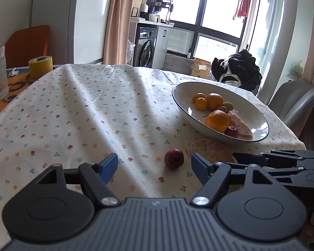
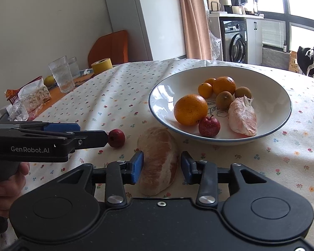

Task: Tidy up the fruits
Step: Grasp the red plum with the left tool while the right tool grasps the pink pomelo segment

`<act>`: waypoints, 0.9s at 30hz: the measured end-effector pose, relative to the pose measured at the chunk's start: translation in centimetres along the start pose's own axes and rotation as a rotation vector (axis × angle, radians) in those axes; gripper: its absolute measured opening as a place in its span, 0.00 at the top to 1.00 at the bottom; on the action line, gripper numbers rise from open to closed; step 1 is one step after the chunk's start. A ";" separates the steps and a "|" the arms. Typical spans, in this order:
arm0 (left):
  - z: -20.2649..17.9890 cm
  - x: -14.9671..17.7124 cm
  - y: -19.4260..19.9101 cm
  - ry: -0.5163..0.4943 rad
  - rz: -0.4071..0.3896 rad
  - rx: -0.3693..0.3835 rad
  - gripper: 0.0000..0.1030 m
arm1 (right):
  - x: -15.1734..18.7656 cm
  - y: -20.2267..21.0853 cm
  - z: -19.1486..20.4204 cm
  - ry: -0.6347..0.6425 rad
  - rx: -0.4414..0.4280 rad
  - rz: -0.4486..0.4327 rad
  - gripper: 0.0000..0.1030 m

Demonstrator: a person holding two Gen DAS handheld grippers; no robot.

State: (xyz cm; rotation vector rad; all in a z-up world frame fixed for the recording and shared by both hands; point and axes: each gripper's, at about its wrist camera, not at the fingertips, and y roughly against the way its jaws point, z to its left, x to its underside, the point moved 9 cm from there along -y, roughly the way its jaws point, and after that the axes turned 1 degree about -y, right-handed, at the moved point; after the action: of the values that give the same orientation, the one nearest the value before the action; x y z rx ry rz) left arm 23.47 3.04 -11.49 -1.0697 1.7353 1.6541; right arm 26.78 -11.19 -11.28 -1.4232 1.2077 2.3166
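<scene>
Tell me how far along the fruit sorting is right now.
Mostly done: the bowl already holds oranges, small brown fruits, a red fruit and a pomelo segment. In hand: the right gripper straddles the second pomelo segment, jaws open. Left: that segment and the red fruit on the cloth before the open left gripper.

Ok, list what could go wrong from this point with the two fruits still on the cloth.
1. The right gripper straddles the peeled pomelo segment; closing hard could crush its soft flesh.
2. The small red fruit sits loose ahead of the open left gripper; a nudge may roll it across the tablecloth.
3. The bowl is already crowded near its front.
</scene>
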 end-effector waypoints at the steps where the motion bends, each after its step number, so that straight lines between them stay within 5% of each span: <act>1: -0.2 0.0 -0.2 -0.003 0.004 0.001 0.28 | 0.0 0.0 -0.1 -0.006 -0.006 -0.001 0.60; 14: -1.1 0.2 -2.6 -0.003 0.023 0.006 0.45 | -0.2 0.2 -0.7 -0.028 -0.030 -0.006 0.60; 20: -0.9 0.3 -2.4 0.014 0.028 0.031 0.79 | -0.3 -0.1 0.1 0.012 -0.027 0.001 0.46; 27: -0.4 0.6 -1.4 0.041 0.025 0.052 0.79 | -0.5 -0.8 1.0 0.062 0.012 0.013 0.40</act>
State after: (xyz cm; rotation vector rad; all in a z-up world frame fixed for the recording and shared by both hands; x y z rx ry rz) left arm 24.33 2.65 -12.72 -1.0685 1.8144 1.6032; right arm 26.83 -9.83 -11.11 -1.4982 1.2485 2.2853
